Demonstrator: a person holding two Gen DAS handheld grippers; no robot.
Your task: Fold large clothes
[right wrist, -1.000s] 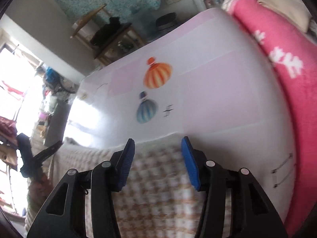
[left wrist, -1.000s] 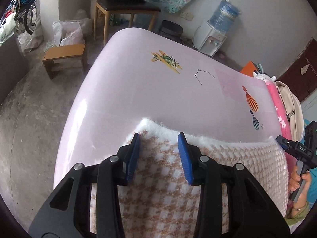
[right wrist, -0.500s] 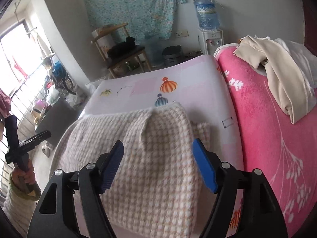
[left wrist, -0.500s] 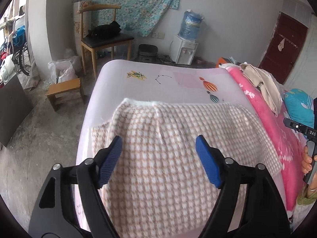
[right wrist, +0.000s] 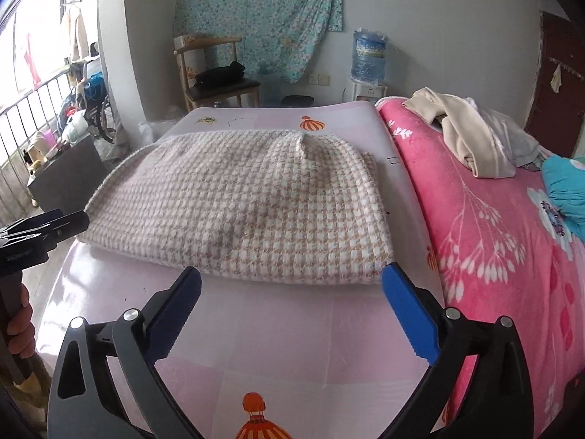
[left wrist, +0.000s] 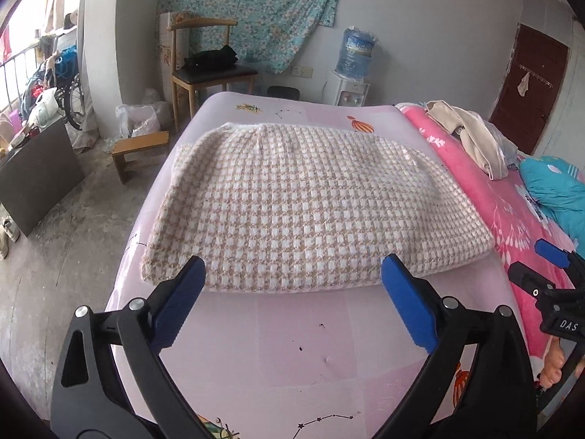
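- My left tongs (left wrist: pixel 292 294) are wide open. They have just been opening, and nothing is between the blue tips.
- My right tongs (right wrist: pixel 291 292) are wide open too. They have also just been opening, and they hold nothing.
- The checked sweater (left wrist: pixel 296 205) lies flat on the pale pink sheet (left wrist: pixel 292 347) on the bed. It is just past my tips and not touching them.
- It looks folded over once, because the near edge is thick and round.
- A bit of cloth sticks out at the far left corner (left wrist: pixel 180 153). I think it is a sleeve or a lower layer, but I cannot be sure.
- I think the sweater is soft and fluffy. It will bend and sag if I lift it, so it will not keep its shape.
- It looks thick, so it may be a little heavy for one pair of tongs.
- I would grab it with both tongs, one at each near corner (right wrist: pixel 380 259), so it stays even.
- I should pinch all the layers at once, or the top one may slide off.
- The fuzzy knit should not slip much, but a loop could catch on the teeth of my tips.
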